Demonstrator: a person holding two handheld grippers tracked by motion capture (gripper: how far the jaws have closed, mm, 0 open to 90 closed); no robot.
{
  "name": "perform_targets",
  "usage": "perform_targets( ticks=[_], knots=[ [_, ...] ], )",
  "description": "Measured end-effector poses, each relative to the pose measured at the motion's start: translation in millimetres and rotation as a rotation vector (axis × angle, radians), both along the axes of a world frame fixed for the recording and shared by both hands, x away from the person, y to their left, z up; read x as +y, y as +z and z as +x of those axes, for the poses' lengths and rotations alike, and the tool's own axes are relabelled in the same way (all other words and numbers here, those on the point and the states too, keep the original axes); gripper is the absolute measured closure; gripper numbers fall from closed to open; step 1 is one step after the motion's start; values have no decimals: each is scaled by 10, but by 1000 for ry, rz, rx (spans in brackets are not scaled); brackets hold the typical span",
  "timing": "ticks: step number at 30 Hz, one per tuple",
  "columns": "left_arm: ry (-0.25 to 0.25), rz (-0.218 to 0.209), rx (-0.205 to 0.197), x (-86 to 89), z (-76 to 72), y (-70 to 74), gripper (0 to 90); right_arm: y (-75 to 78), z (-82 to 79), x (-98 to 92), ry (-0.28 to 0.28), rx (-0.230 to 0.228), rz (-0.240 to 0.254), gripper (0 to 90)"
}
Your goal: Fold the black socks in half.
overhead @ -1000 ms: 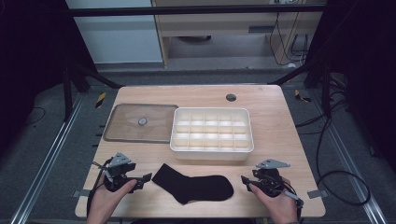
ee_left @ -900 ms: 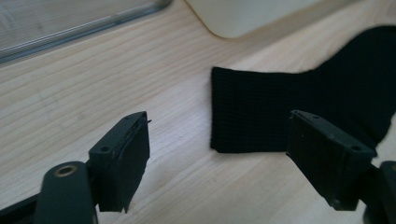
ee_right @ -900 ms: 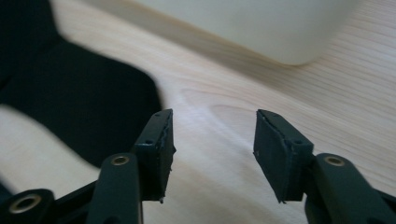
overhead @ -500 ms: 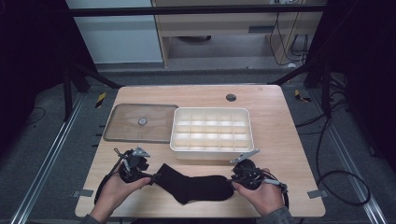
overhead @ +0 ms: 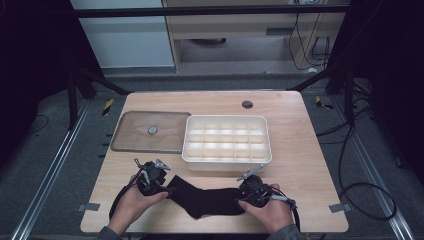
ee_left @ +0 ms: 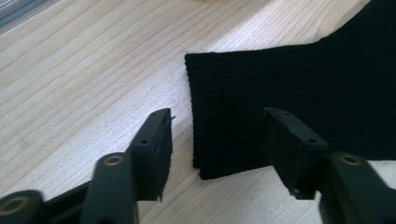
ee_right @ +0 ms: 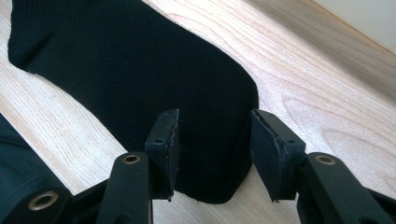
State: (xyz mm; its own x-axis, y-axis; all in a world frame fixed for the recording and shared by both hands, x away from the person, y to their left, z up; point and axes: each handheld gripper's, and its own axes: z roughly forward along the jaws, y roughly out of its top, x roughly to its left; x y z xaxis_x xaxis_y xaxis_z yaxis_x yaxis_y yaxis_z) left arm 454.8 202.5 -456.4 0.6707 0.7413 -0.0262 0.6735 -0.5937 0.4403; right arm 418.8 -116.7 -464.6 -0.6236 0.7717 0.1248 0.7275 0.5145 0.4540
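In the high view a black sock (overhead: pixel 206 199) lies flat on the near part of the wooden counter (overhead: pixel 300 150), stretched sideways between the person's two hands; the left tool (overhead: pixel 159 186) sits at the sock's left end and the right tool (overhead: pixel 246 196) at its right end, each held low over the wood, and whether either one grips the fabric cannot be told from here. Behind the sock stands a white divided tray (overhead: pixel 227 141), with a clear lid (overhead: pixel 150 131) lying flat just to its left. In the left gripper view the left tool (ee_left: pixel 219 128) stands about half open, its jaws having just been closing; the ribbed cuff edge of the sock (ee_left: pixel 289 98) lies between them, one jaw over bare wood beside the cuff, the other over the cloth, and the pads do not yet pinch it. In the right gripper view the right tool (ee_right: pixel 214 128) is also about half open, its jaws having just been opening again; they straddle the rounded toe end of the sock (ee_right: pixel 121 65), which lies flat on the counter between them, and neither pad visibly presses the fabric
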Motion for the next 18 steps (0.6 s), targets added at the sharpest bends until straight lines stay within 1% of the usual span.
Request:
perform_targets(
  ticks=[2,4,5,10,11,14,15,18],
  knots=[
    [0,26,5,-14,19,-24,458,6,-6,-5,1,5,-2,533],
    [-2,34,18,-17,44,-47,496,7,-17,-4,7,4,-7,529],
    [-2,36,27,-23,58,-54,501,7,-20,-5,13,1,-7,525],
    [-6,31,36,-65,85,-68,526,8,-32,-2,21,-1,-3,514],
    [-13,41,47,-84,94,-91,530,8,-32,-2,23,0,-3,512],
    [-17,32,65,-87,111,-102,574,9,-28,-7,22,5,-1,506],
    [-19,30,67,-87,111,-104,591,14,-33,-7,13,8,-1,504],
    [-19,28,69,-92,107,-113,616,29,-36,-25,19,0,3,501]
  ],
)
